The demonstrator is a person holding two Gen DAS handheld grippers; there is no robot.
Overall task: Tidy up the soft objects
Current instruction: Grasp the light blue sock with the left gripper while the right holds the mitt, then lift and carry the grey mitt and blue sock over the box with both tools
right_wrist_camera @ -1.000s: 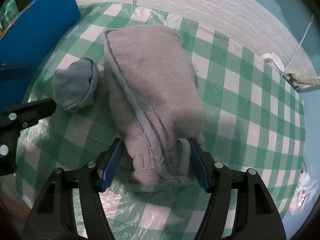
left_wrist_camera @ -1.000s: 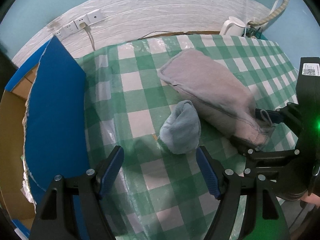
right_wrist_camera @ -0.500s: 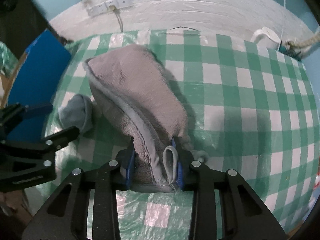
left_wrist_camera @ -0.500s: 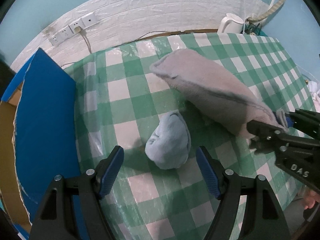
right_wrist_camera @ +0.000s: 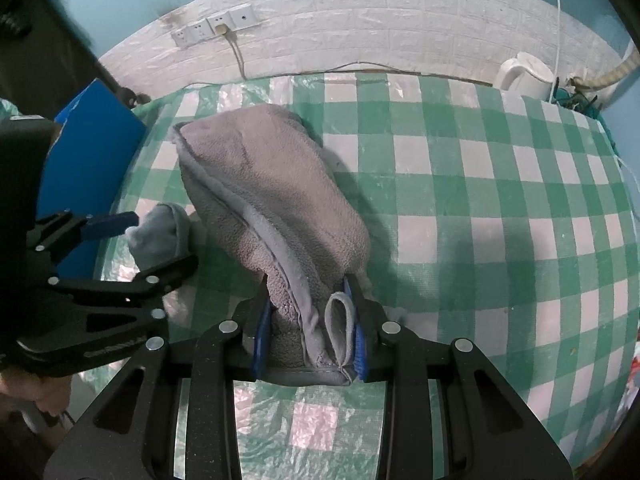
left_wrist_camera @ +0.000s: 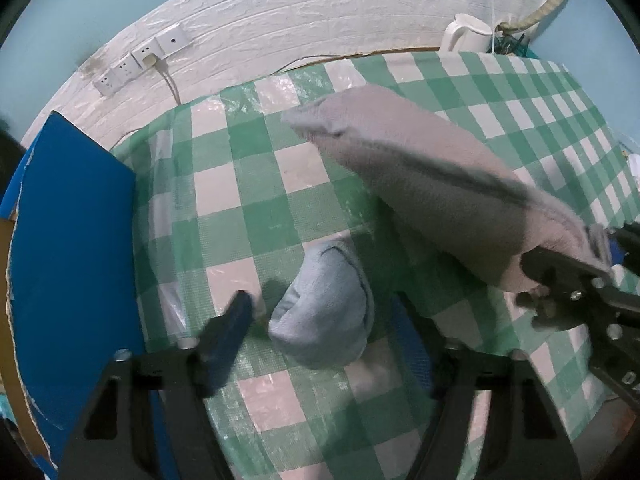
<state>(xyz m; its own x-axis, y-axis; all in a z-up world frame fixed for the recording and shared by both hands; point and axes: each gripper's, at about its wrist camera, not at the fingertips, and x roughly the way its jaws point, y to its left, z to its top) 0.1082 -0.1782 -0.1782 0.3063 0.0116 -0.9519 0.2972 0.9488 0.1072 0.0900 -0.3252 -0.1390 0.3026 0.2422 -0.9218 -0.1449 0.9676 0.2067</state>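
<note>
A desk (right_wrist_camera: 500, 200) draped in a green-and-white checked cloth under clear plastic is filling both wrist views, backed by a white brick-pattern wall (right_wrist_camera: 380, 16) carrying a row of sockets (right_wrist_camera: 216, 26), with a white kettle (right_wrist_camera: 524, 72) standing at the far right corner. A blue board (left_wrist_camera: 68, 248) is leaning along the desk's left edge. A folded grey fleece towel (right_wrist_camera: 272, 188) is lying diagonally across the cloth, its near end raised slightly off the surface. The right gripper (right_wrist_camera: 310, 336) is pointing steeply down with its jaws clenched on that near end, the blue pads pressing the hemmed corner and its hanging loop from both sides. Just beside the towel, to its left, a smaller rolled light-blue fleece cloth (left_wrist_camera: 324, 304) is resting on the desk. The left gripper (left_wrist_camera: 320, 320) is hovering over this roll, its jaws closing with the roll between them; the pads are blurred and not yet pressing the fabric. Part of a person's hand (right_wrist_camera: 44, 396) is showing at the lower left behind the left gripper.
</note>
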